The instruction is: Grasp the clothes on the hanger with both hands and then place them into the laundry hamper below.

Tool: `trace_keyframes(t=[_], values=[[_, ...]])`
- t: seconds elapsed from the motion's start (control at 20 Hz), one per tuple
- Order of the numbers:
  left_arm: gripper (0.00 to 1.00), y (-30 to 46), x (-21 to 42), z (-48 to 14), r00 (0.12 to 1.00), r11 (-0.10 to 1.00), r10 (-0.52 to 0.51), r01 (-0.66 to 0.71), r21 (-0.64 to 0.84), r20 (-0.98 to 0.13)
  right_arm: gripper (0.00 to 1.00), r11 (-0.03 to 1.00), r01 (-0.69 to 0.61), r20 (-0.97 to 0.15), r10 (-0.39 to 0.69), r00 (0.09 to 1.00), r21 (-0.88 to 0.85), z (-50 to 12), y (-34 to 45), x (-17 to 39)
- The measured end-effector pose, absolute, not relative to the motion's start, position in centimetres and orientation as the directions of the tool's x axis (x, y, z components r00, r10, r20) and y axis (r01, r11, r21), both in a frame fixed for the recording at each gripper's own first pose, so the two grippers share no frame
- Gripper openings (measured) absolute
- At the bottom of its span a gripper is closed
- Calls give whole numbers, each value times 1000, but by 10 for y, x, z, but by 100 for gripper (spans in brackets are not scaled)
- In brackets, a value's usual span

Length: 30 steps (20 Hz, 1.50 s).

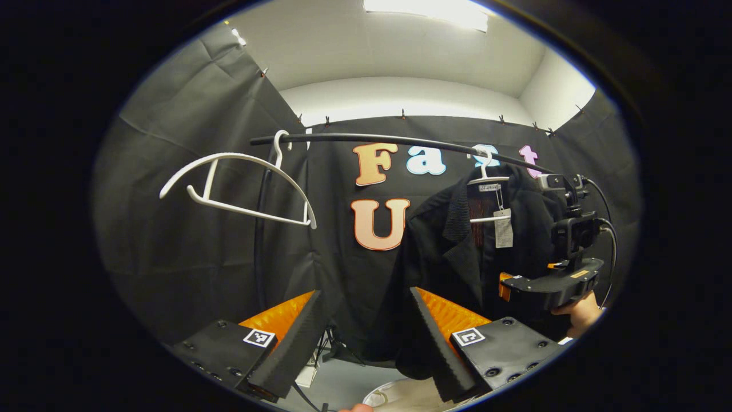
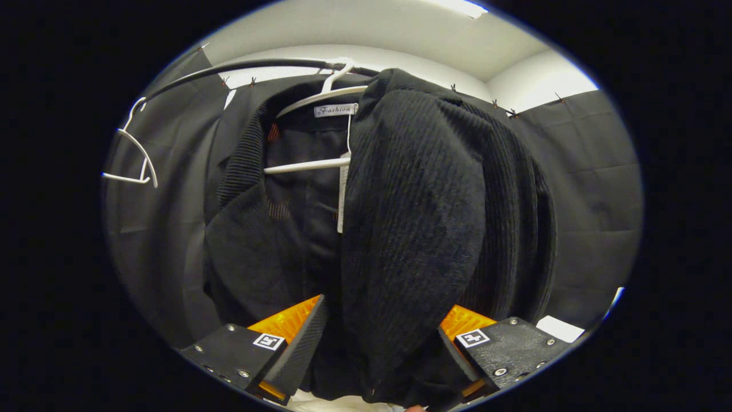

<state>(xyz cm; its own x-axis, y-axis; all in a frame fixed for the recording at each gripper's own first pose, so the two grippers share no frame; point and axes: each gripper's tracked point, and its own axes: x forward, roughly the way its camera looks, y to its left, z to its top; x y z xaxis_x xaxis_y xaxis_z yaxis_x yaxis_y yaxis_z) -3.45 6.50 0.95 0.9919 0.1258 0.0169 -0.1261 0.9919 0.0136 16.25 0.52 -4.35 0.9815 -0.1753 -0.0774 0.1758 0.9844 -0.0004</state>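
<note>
Hanging from a white hanger on the black rail, the black jacket sits between the spread fingers of the right gripper, unclamped; left gripper released, facing the jacket from farther off

Black jacket on hanger, left tongs agape

1. Lit from above by a ceiling light panel at top centre of the left gripper view, blown out to glare.
2. Same panel clipped at the top edge of the right gripper view.
3. Bright white ceiling; dim, low-contrast lower halves.
4. Strong fisheye bending toward the edges.
5. Sharp focus mid-frame; slight softness at the rim.
</note>
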Motion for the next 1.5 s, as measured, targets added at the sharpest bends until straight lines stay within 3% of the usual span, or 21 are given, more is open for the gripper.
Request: trace_keyframes(t=[0.05, 0.25, 0.55, 0.6, 0.65, 0.8, 0.9, 1.1, 1.15, 1.3, 1.4, 1.5], values=[[94, 67, -35, 10, 991, 991, 129, -130, 16, 18, 99, 980, 197, -76, -197, 977, -9, -45, -1, 165], [94, 73, -34, 8, 989, 990, 144, -144, 12, 16, 94, 972, 234, -63, -236, 970, -33, -45, -22, 172], [97, 56, -28, 12, 995, 996, 91, -92, 16, 32, 12, 975, 199, -61, -206, 977, -103, -56, -52, 167], [94, 52, -27, 12, 996, 997, 78, -79, 10, 32, 6, 979, 179, -65, -186, 980, -93, -55, -52, 163], [96, 45, -24, 9, 998, 998, 60, -60, -3, 28, 4, 984, 158, -64, -163, 984, -82, -52, -51, 158], [97, 11, -12, -1, 1000, 998, -25, 26, -59, 6, 10, 990, 107, -12, -108, 994, -88, -26, -47, 131], [94, -12, -2, -5, 997, 994, -76, 76, -78, 1, 10, 990, 91, 34, -88, 996, -109, -6, -46, 108], [94, -61, 31, -8, 986, 980, -169, 168, -109, 5, 9, 996, 5, 22, -3, 1000, -91, 10, -35, 75], [97, -71, 42, -10, 985, 978, -172, 171, -119, 5, 0, 996, -13, 24, 15, 1000, -86, 13, -34, 70], [94, -99, 79, -9, 983, 974, -183, 184, -130, 18, 0, 991, -35, 47, 42, 998, -130, 22, -37, 59], [100, -118, 101, -7, 982, 974, -185, 189, -125, 39, 0, 988, -63, 55, 71, 996, -138, 23, -34, 57], [93, -133, 125, -10, 986, 980, -158, 163, -111, 49, 0, 988, -103, 48, 109, 993, -116, 21, -31, 54]])
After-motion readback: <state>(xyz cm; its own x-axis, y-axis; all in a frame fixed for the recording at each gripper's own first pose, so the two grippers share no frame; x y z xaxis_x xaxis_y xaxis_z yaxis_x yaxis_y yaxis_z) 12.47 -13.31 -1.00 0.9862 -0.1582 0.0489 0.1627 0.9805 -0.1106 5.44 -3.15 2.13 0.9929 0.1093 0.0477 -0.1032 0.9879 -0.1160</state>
